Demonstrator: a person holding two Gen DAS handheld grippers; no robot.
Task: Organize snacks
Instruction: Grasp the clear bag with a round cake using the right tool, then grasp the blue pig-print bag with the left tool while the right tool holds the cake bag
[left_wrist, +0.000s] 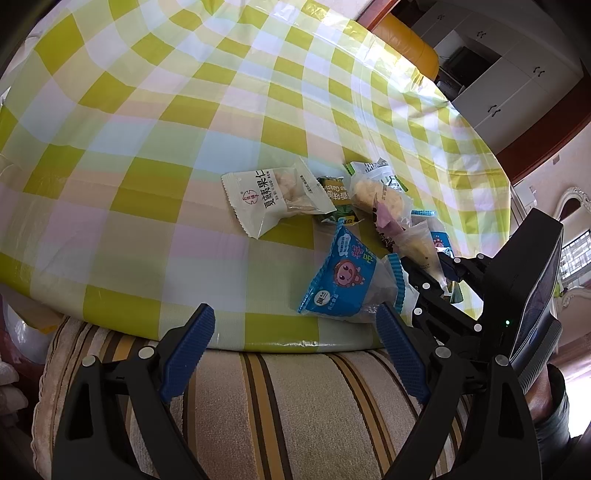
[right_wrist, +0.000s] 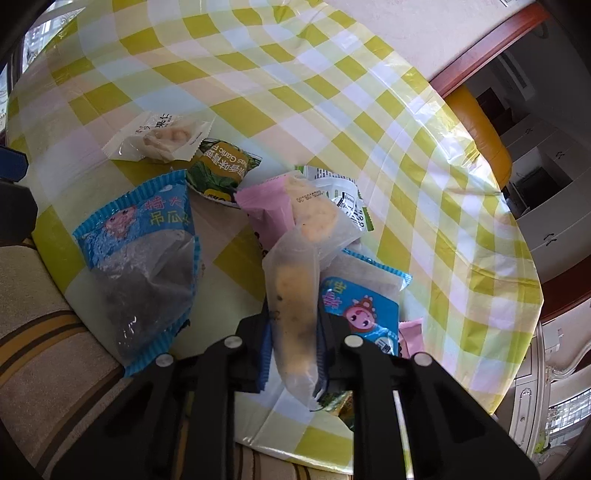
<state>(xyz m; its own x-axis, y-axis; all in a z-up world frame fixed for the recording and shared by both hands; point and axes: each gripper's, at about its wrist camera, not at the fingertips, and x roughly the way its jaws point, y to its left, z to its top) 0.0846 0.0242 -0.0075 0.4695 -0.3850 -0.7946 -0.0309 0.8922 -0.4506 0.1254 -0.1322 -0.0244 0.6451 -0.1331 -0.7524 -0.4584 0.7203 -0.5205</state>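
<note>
Several snack packets lie in a loose pile on the checked tablecloth (left_wrist: 184, 110). A white nut packet (left_wrist: 273, 199) lies at the pile's left, with a green garlic packet (left_wrist: 334, 195) and a clear cracker packet (left_wrist: 373, 192) beside it. A blue cartoon packet (left_wrist: 343, 280) lies nearest the table edge. My left gripper (left_wrist: 295, 343) is open and empty, just short of that edge. My right gripper (right_wrist: 293, 339) is shut on a clear yellowish snack packet (right_wrist: 293, 291), held upright over the pile; it also shows in the left wrist view (left_wrist: 424, 258). A pink packet (right_wrist: 266, 206) and a second blue packet (right_wrist: 365, 314) lie behind it.
A striped cushioned seat (left_wrist: 288, 406) sits below the table's front edge. An orange chair (left_wrist: 406, 40) stands at the far side. White cabinets (left_wrist: 495, 81) stand beyond it. The tablecloth edge (right_wrist: 517, 295) drops off at the right.
</note>
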